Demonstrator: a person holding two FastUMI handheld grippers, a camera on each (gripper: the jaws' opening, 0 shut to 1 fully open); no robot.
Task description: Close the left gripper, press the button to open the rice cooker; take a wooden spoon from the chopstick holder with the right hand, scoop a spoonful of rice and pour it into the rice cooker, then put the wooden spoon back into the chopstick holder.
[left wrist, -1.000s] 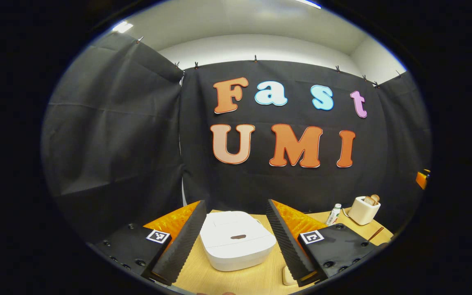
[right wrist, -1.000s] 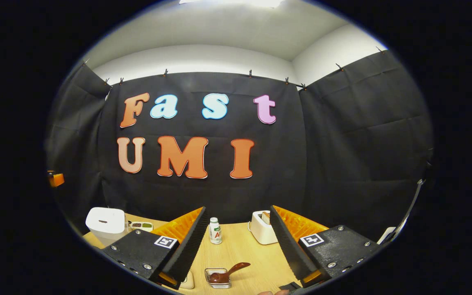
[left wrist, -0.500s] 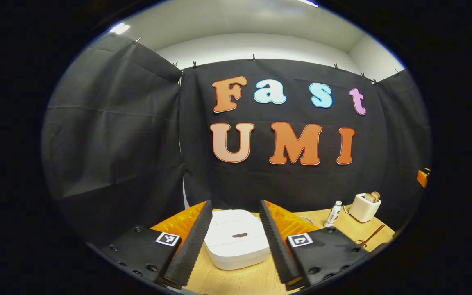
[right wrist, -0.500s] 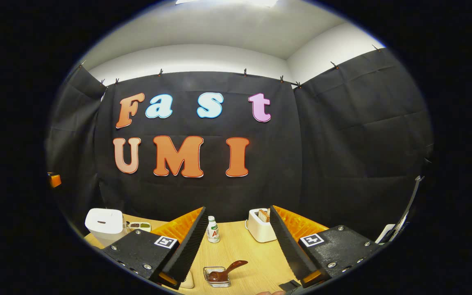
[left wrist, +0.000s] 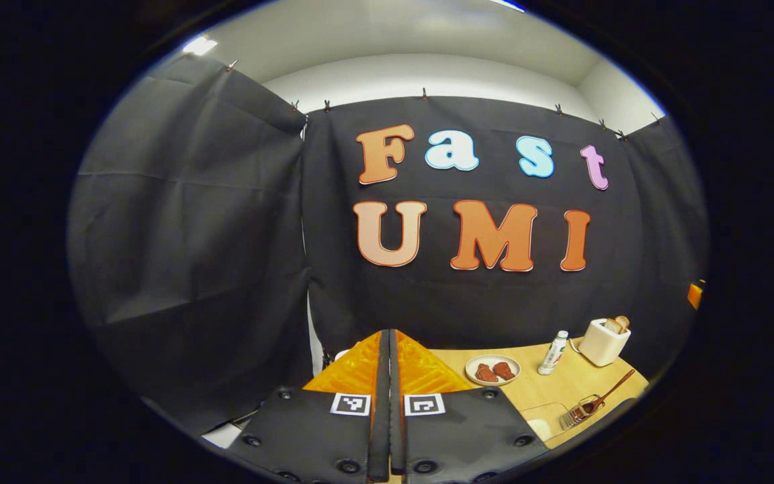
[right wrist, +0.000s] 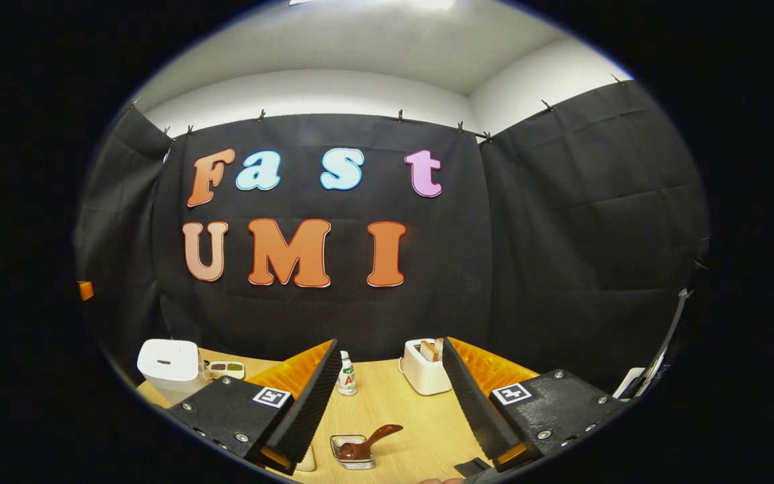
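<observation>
Your left gripper has its two fingers pressed together with nothing between them, and it is raised above the wooden table. Your right gripper has its fingers spread wide, also with nothing between them.

In the right gripper view the rice cooker stands at the far left of the table, near the left edge and close to the black cloth wall. Its lid is down, and a small dark mark shows on the lid top. Just beside it, to the right, lies a small tray with dark and green contents. The cooker is well apart from the right gripper, to the left of its left finger.

Between the spread fingers of the right gripper you see a small clear dish with a dark brown wooden spoon resting in it, the handle pointing up and right. This dish is near the front edge of the table. Farther back, between the fingers, a small white bottle stands, and a white toaster with bread in it stands next to the right finger. The middle of the table between the dish and the bottle is bare wood.

In the left gripper view, to the right of the closed fingers, a plate with two reddish pieces lies on the table, then the bottle and the toaster near the back wall. A wire holder with a wooden stick in it is near the right front edge.
</observation>
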